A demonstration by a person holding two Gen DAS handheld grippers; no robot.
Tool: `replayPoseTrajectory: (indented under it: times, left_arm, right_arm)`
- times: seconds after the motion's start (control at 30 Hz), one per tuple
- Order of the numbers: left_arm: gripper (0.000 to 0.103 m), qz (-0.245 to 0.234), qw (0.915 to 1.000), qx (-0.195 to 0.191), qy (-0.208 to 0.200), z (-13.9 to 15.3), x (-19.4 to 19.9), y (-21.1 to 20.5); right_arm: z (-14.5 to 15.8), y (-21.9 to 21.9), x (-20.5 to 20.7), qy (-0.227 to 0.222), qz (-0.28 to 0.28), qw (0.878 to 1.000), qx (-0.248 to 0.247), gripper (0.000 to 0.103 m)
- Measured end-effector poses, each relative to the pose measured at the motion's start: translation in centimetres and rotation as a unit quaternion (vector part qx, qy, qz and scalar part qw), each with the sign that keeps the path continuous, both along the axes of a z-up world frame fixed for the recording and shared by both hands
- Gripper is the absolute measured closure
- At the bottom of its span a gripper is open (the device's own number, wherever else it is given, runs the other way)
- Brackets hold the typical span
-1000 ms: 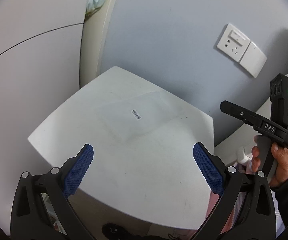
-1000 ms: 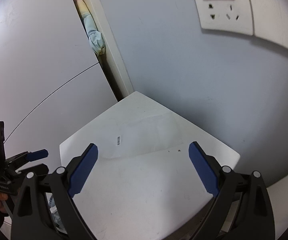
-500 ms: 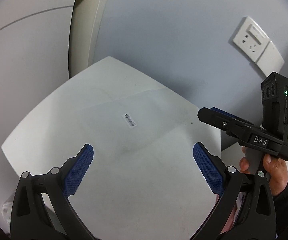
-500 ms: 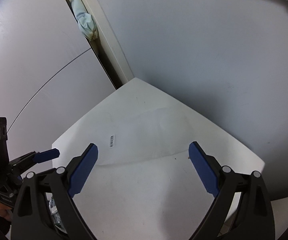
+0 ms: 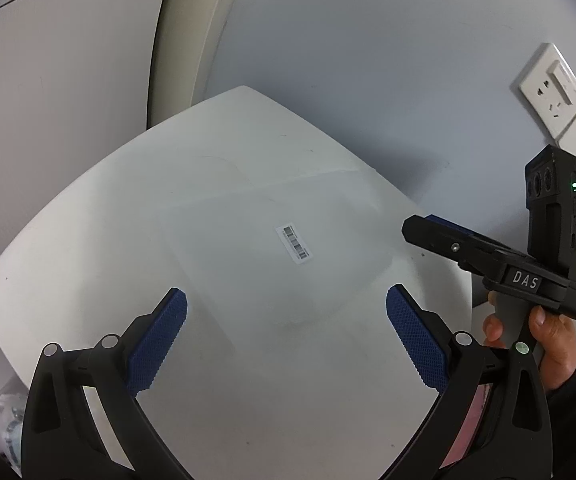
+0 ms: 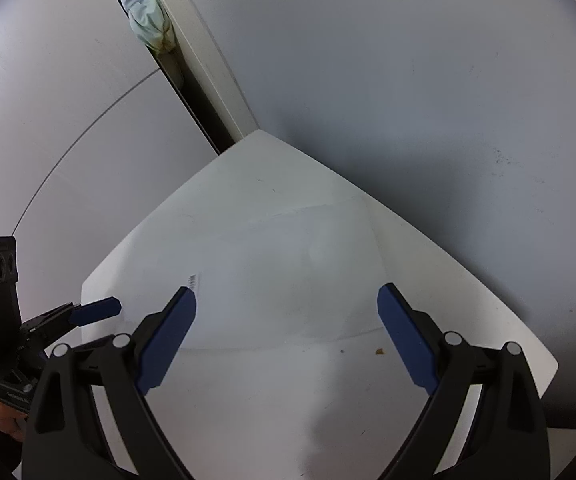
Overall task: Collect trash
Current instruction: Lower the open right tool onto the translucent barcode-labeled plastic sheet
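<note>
A flat clear plastic bag (image 5: 272, 256) with a small barcode sticker (image 5: 294, 242) lies on a small white table (image 5: 88, 240) set in a wall corner. My left gripper (image 5: 286, 344) is open and empty, held above the bag's near edge. My right gripper (image 6: 286, 336) is open and empty, also above the bag (image 6: 288, 276). The right gripper shows in the left wrist view (image 5: 440, 228) at the table's right edge, held by a hand. The left gripper shows in the right wrist view (image 6: 92, 310) at the table's left edge.
Grey walls close the table in behind and to the right. A wall socket plate (image 5: 556, 96) is on the right wall. A pale cloth (image 6: 148, 20) is wedged in the gap beside a white panel. Small crumbs (image 6: 378, 351) lie on the table.
Both grippers have moved closer to the table and lower over the bag. The right gripper has come in over the table's right edge. Both stay open.
</note>
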State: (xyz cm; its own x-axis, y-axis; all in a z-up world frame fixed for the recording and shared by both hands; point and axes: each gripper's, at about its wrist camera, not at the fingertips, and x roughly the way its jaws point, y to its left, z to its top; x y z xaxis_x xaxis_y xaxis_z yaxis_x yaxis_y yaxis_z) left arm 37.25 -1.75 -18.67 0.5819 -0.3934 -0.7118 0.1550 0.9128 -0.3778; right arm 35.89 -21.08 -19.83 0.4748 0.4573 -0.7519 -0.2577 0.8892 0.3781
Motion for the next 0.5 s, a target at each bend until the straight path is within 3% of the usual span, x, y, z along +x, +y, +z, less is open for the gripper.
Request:
replayPoseTrajectory:
  times: [0.5]
  left_arm:
    - [0.006,0.001,0.9997,-0.024,0.001,-0.4,0.8,0.0]
  right_arm:
    - [-1.2,-0.2,1.5,0.004,-0.003,1.000,0.002,0.014]
